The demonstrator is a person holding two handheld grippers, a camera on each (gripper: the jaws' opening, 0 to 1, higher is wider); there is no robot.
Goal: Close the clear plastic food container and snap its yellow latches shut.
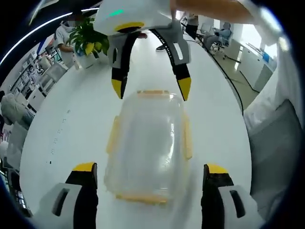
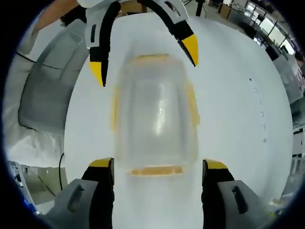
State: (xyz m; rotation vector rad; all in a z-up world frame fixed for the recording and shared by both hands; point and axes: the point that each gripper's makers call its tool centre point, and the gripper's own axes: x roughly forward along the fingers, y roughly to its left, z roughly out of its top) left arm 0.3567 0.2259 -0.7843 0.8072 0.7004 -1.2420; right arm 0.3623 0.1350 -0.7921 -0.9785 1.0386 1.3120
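clear plastic container (image 1: 147, 143) lies between left tool (image 1: 150, 174) and right tool (image 2: 157, 169), both spread.

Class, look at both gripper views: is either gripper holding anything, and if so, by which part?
Nothing is held. The left gripper and right gripper are both open, one at each end of the container, jaws clear of it.

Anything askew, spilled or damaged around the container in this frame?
Nothing stands out. The clear container sits upright on the white table with its lid on and no spill around it. The picture is blurred, so I cannot tell whether the yellow latches are snapped down. Both claws are open, one at each end.
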